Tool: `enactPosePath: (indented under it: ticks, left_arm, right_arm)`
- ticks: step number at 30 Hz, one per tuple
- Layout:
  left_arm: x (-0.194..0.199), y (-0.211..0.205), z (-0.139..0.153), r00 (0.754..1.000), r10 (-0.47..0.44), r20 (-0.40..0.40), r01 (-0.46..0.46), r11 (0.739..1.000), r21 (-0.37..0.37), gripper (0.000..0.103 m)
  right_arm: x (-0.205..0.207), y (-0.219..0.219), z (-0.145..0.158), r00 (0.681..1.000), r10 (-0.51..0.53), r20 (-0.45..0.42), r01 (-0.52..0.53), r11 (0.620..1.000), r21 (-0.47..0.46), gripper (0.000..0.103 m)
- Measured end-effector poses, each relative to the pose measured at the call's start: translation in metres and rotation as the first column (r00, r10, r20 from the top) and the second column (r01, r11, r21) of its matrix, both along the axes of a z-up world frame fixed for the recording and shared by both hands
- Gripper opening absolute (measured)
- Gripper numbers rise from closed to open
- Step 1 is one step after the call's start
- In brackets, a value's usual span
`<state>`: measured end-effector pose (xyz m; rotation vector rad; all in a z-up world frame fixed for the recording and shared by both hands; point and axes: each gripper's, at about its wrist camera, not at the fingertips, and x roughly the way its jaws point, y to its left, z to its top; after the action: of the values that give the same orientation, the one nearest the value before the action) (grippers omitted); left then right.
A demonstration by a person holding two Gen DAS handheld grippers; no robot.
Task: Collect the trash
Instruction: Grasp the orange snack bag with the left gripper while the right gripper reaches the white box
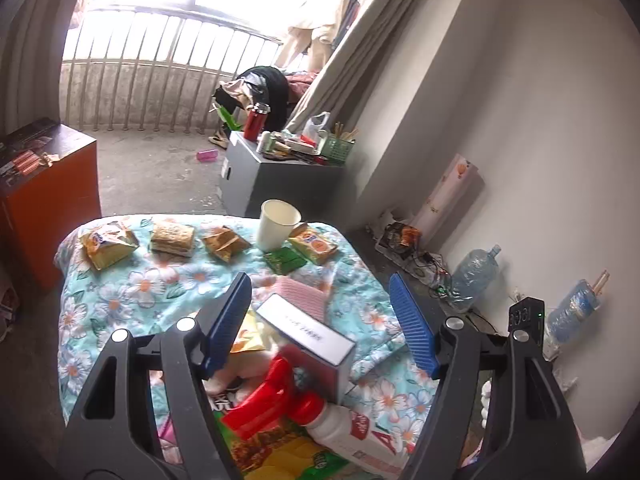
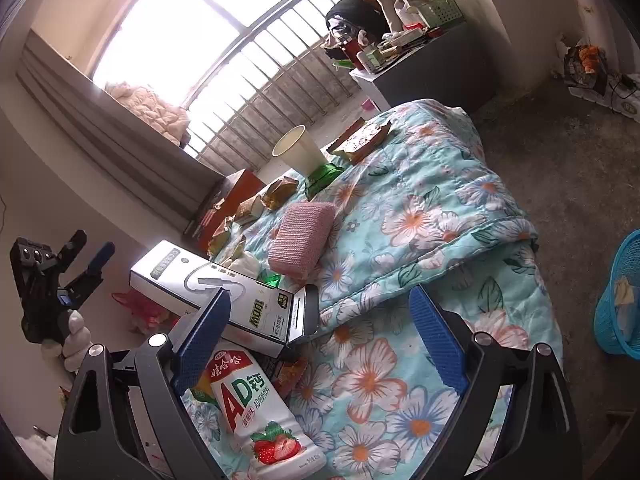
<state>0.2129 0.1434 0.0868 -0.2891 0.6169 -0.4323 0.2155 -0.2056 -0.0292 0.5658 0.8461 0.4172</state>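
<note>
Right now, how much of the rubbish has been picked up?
Little looks done: the blue basket on the floor holds only a scrap or two. Nothing is in hand; the left gripper and right gripper are both open. Still on the floral quilt: the paper cup, snack wrappers, the yoghurt bottle and the white box.

Each gripper has a black plastic frame with triangular cut-outs and round silver screws at the pivots. The left gripper (image 1: 322, 324) and the right gripper (image 2: 320, 336) both carry blue fingers (image 1: 412, 324) with a finely ribbed, textured face. In the right wrist view the left gripper (image 2: 86, 258) shows a black block with round lenses, and a white knitted glove (image 2: 74, 340) covers the hand.
</note>
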Motion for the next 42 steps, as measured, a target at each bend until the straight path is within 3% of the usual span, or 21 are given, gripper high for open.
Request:
enactPosePath:
  ticks: [3,6,11,14,20,24,30,34,42]
  left_arm:
    - [0.014,0.027,-0.017,0.996,0.054,-0.068,-0.056,0.998,-0.031,0.067]
    - [0.039,0.061,-0.05,0.974,0.063,-0.219,-0.093,0.987,-0.129,0.067]
    - [0.078,0.107,-0.128,0.88,0.006,-0.475,-0.176,0.932,-0.316,0.066]
    - [0.094,0.121,-0.168,0.813,-0.059,-0.579,-0.233,0.878,-0.418,0.062]
    - [0.123,0.125,-0.207,0.752,-0.164,-0.639,-0.252,0.823,-0.508,0.061]
    - [0.14,0.112,-0.224,0.71,-0.224,-0.667,-0.229,0.822,-0.521,0.061]
    - [0.163,0.099,-0.243,0.671,-0.264,-0.693,-0.208,0.83,-0.517,0.061]
    - [0.173,0.09,-0.248,0.664,-0.276,-0.695,-0.196,0.833,-0.518,0.055]
    - [0.18,0.084,-0.254,0.669,-0.277,-0.69,-0.197,0.828,-0.524,0.026]
  right_arm:
    - [0.013,0.009,-0.003,1.0,0.017,-0.02,-0.017,1.0,0.019,0.089]
    - [0.028,0.021,-0.009,0.998,0.032,-0.05,-0.03,0.999,0.032,0.089]
    - [0.052,0.042,-0.023,0.992,0.051,-0.111,-0.047,0.998,0.045,0.089]
    - [0.063,0.053,-0.029,0.989,0.052,-0.139,-0.047,0.998,0.043,0.089]
    - [0.083,0.063,-0.038,0.982,0.045,-0.185,-0.037,0.998,0.046,0.089]
    - [0.098,0.066,-0.049,0.973,0.036,-0.229,-0.018,0.997,0.081,0.089]
    - [0.125,0.065,-0.073,0.948,0.034,-0.315,0.022,0.985,0.171,0.085]
    - [0.143,0.066,-0.092,0.927,0.037,-0.373,0.051,0.973,0.224,0.083]
    - [0.164,0.087,-0.103,0.915,0.066,-0.397,0.032,0.971,0.236,0.075]
